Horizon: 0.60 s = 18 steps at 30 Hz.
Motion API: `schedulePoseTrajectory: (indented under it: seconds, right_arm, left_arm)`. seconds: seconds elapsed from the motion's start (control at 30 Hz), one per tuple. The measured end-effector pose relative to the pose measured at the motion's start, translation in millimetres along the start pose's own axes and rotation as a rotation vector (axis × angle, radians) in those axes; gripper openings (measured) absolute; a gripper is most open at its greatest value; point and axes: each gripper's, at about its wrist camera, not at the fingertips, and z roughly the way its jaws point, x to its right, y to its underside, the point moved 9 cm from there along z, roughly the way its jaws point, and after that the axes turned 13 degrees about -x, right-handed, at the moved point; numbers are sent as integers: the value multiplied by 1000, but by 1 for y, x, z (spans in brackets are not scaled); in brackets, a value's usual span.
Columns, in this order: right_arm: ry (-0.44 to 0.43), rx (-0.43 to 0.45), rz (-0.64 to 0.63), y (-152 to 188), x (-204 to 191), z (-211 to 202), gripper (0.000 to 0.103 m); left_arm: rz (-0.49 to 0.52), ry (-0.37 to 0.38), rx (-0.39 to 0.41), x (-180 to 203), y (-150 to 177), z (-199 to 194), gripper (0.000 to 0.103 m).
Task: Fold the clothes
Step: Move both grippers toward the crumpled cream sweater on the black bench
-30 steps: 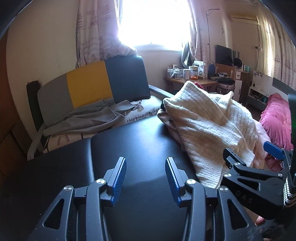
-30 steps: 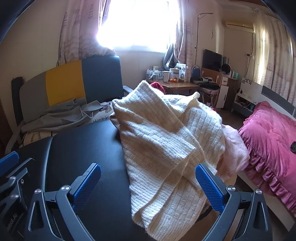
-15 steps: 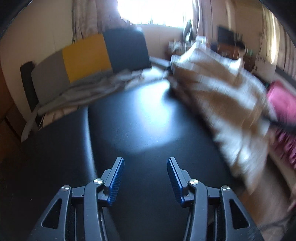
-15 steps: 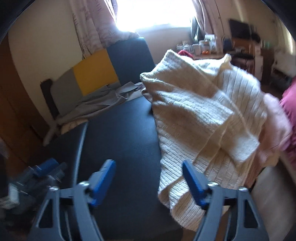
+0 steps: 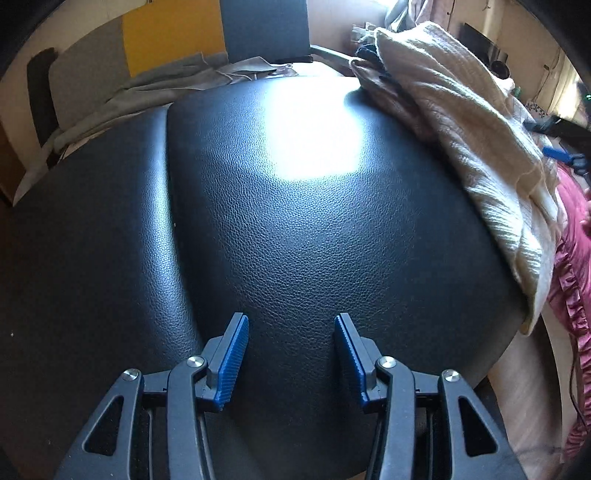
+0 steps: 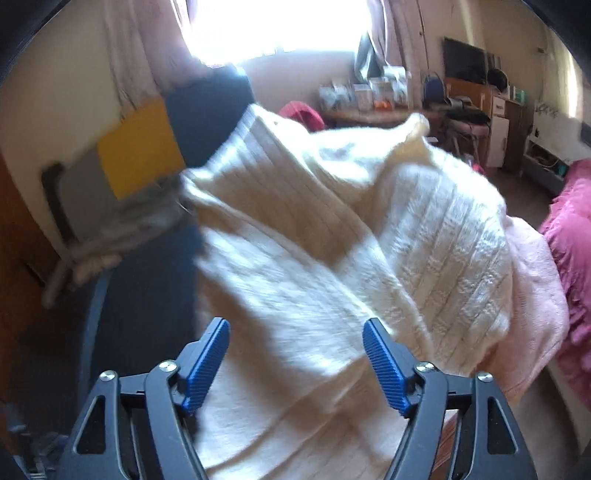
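Note:
A cream knitted sweater [image 6: 332, 240] lies crumpled in a heap on the right side of a black leather bench [image 5: 288, 229], over a pale pink garment [image 6: 535, 280]. It also shows in the left wrist view [image 5: 480, 122] along the bench's right edge. My right gripper [image 6: 295, 362] is open just above the sweater's near part, nothing between its pads. My left gripper [image 5: 291, 354] is open and empty, low over the bare leather. The right gripper's blue tip [image 5: 561, 153] shows beyond the sweater in the left wrist view.
A grey garment [image 5: 177, 74] lies on a grey, yellow and dark blue seat back [image 5: 173, 33] behind the bench. A pink ruffled bedspread [image 6: 569, 236] is at the right. A cluttered desk [image 6: 369, 107] and TV stand by the window.
My left gripper has tipped down and come close over the leather. My right gripper has moved forward and right onto the sweater heap, and its opening has narrowed.

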Motion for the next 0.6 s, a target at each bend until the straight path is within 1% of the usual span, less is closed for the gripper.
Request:
schedulePoseTrajectory:
  seconds: [0.03, 0.07, 0.1, 0.13, 0.17, 0.2, 0.23, 0.27, 0.33, 0.43, 0.47, 0.57, 0.6]
  right_arm:
    - [38, -27, 6, 0, 6, 12, 81]
    - [42, -47, 10, 1, 7, 21, 81]
    - [27, -54, 15, 4, 6, 27, 72]
    - [2, -56, 18, 7, 3, 30, 51]
    - [-40, -46, 20, 10, -2, 30, 40]
    - [-69, -48, 29, 13, -5, 30, 22]
    - [-102, -48, 36, 18, -11, 29, 13]
    - [-135, -39, 29, 24, -20, 26, 11]
    - [-190, -21, -8, 37, -40, 19, 10]
    - [-291, -52, -80, 69, -77, 16, 9]
    - [-301, -61, -106, 80, -87, 17, 9]
    - [-347, -109, -135, 111, -105, 21, 9]
    - [-363, -125, -137, 121, -107, 23, 9]
  left_arm:
    - [-2, 2, -2, 0, 0, 1, 49]
    - [-4, 4, -4, 1, 0, 2, 50]
    - [-5, 5, -6, 1, 0, 3, 50]
    - [-7, 7, -8, 2, 0, 4, 51]
    - [-9, 9, -9, 2, 1, 6, 52]
    - [-11, 11, -11, 2, 1, 7, 52]
    - [-13, 14, -13, 3, 1, 8, 52]
    - [-16, 33, -19, 2, -3, 7, 51]
    - [-23, 74, -29, 0, -11, 4, 50]
    - [-19, 178, -14, 15, -33, -9, 50]
    - [-13, 209, -5, 21, -42, -15, 50]
    - [45, 251, 67, 40, -72, -43, 50]
    - [61, 264, 83, 49, -87, -50, 50]
